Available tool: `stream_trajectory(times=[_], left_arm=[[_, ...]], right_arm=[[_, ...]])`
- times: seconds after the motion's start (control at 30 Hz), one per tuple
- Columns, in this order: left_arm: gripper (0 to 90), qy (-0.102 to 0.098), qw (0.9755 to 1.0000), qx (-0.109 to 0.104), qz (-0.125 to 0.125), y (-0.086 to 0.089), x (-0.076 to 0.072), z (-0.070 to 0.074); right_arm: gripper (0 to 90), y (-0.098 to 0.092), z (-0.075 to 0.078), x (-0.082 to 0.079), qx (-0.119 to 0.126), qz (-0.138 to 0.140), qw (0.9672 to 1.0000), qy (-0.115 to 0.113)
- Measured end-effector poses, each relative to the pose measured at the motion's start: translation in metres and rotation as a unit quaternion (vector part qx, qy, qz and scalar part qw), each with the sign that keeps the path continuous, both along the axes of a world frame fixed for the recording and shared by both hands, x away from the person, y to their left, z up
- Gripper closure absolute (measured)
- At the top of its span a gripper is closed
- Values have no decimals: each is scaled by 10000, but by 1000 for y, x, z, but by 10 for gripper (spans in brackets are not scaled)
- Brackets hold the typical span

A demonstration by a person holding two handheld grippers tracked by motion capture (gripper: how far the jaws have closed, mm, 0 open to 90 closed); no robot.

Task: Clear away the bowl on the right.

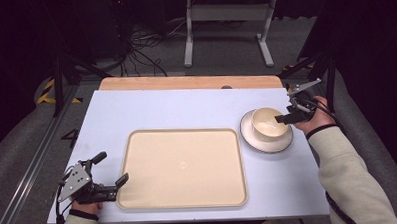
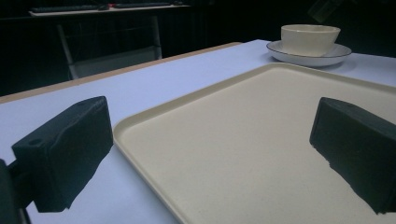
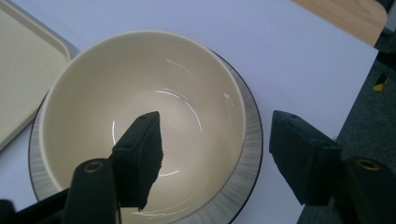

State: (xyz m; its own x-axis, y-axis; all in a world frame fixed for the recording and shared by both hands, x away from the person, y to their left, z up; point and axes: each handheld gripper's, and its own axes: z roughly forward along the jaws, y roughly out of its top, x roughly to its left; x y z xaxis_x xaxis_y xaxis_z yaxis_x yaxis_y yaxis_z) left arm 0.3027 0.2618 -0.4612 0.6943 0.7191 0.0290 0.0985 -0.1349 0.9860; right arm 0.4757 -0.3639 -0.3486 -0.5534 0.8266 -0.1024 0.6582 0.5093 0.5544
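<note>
A cream bowl (image 1: 270, 121) stands on a white plate with a dark rim (image 1: 252, 140) at the table's right side. My right gripper (image 1: 285, 115) reaches over it from the right, open. In the right gripper view its jaws (image 3: 215, 123) straddle the bowl's (image 3: 140, 84) right rim, one inside and one outside above the plate (image 3: 247, 154); neither pad presses on the rim. A large cream tray (image 1: 183, 165) lies empty at the middle front. My left gripper (image 1: 113, 167) rests open at the tray's near left corner, its jaws (image 2: 210, 135) on either side of the tray's edge (image 2: 140, 140).
The white tabletop (image 1: 161, 108) ends in a wooden strip (image 1: 185, 82) at the far side. Beyond it, a white table frame (image 1: 228, 21) and loose cables (image 1: 139, 54) sit on the floor. From the left gripper, bowl (image 2: 309, 38) and plate (image 2: 308, 57) show far off.
</note>
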Motion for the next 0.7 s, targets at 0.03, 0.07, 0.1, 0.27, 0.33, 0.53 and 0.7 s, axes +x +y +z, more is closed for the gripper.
stream_trajectory(times=[0.03, 0.07, 0.1, 0.27, 0.33, 0.53, 0.7], left_arm=[[2, 0, 10000, 0, 0, 0, 0, 0], [2, 1, 10000, 1, 3, 0, 0, 0], [2, 1, 10000, 1, 3, 0, 0, 0], [2, 0, 10000, 3, 2, 0, 0, 0], [2, -2, 10000, 3, -1, 0, 0, 0], [2, -2, 10000, 9, -4, 0, 0, 0], [2, -5, 10000, 11, -5, 0, 0, 0]], right_arm=[[362, 0, -2, 2, 9, -53, 9999, 91], [365, 0, -4, 4, 0, -91, 9999, 140], [365, 0, -4, 4, 0, -91, 9999, 140], [413, -1, -14, 14, -162, -134, 9993, 304], [451, -2, -19, 19, -143, -134, 9989, 433], [540, 1, -29, 28, -211, -173, 9957, 888], [600, 5, -34, 33, -237, -208, 9933, 1111]])
